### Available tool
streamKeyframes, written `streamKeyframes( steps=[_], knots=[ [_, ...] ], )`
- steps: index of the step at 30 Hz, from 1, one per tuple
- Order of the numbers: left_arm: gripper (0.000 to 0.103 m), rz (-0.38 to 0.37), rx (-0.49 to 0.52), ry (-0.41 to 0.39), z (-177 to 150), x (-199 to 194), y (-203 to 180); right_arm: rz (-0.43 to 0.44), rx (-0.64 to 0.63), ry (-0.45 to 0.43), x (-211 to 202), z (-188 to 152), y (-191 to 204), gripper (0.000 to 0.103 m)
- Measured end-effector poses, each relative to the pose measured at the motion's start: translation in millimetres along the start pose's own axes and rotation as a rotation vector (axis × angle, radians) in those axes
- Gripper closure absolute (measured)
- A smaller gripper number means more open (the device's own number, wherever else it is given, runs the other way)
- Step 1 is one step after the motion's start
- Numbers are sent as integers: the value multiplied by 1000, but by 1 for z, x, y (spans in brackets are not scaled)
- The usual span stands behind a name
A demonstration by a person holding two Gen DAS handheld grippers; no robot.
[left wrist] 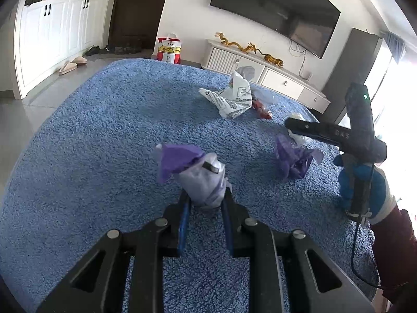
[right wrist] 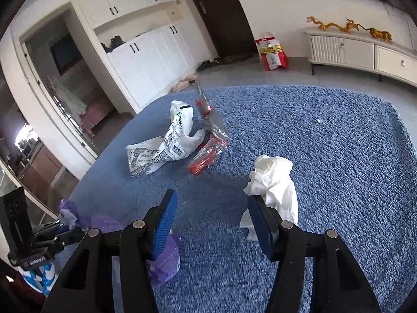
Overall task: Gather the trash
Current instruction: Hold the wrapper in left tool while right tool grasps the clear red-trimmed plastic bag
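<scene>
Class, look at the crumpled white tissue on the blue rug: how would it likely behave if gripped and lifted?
The crumpled white tissue looks thin and creased, so it would probably squash and flop rather than hold shape. It seems very light, so a nudge may just slide it across the blue rug. It won't likely roll.

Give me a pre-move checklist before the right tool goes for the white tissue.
1. Left tool gripping the purple bag: ok, pads press its sides.
2. Right tool open: ok, nothing between the fingers.
3. White tissue centred between the right fingers: not ok, it sits against the right finger.
4. Second purple bag clear of the right tool: not ok, it lies under the left finger.
5. Printed bag and red wrapper still on the rug: ok.
</scene>
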State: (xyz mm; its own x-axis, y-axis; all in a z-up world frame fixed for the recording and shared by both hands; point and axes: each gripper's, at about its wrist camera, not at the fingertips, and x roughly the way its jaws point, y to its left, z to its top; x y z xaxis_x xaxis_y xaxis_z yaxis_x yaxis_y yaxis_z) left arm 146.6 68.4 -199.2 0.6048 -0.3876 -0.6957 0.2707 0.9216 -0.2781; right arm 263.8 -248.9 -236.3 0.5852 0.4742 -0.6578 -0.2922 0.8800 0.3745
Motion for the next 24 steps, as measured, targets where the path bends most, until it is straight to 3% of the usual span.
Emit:
streamKeyframes(
  steps=[9, 16, 17, 21, 24],
  knots=[
    [82, -5, -6, 4, 0, 4, 3, -32, 15, 19, 34, 33, 8, 58],
    [82, -6, -9, 6, 0, 5, 4, -70, -52, 68, 62, 39, 30, 59],
    [82, -5, -9, 5, 0, 5, 3, -67, -60, 64, 63, 40, 34, 61],
    [82, -10, -16, 6, 0, 6, 4, -53, -84, 60, 64, 36, 41, 89],
    [82, -13, -20, 5, -1, 6, 6, -54, -94, 48, 60, 32, 44, 93]
  ],
)
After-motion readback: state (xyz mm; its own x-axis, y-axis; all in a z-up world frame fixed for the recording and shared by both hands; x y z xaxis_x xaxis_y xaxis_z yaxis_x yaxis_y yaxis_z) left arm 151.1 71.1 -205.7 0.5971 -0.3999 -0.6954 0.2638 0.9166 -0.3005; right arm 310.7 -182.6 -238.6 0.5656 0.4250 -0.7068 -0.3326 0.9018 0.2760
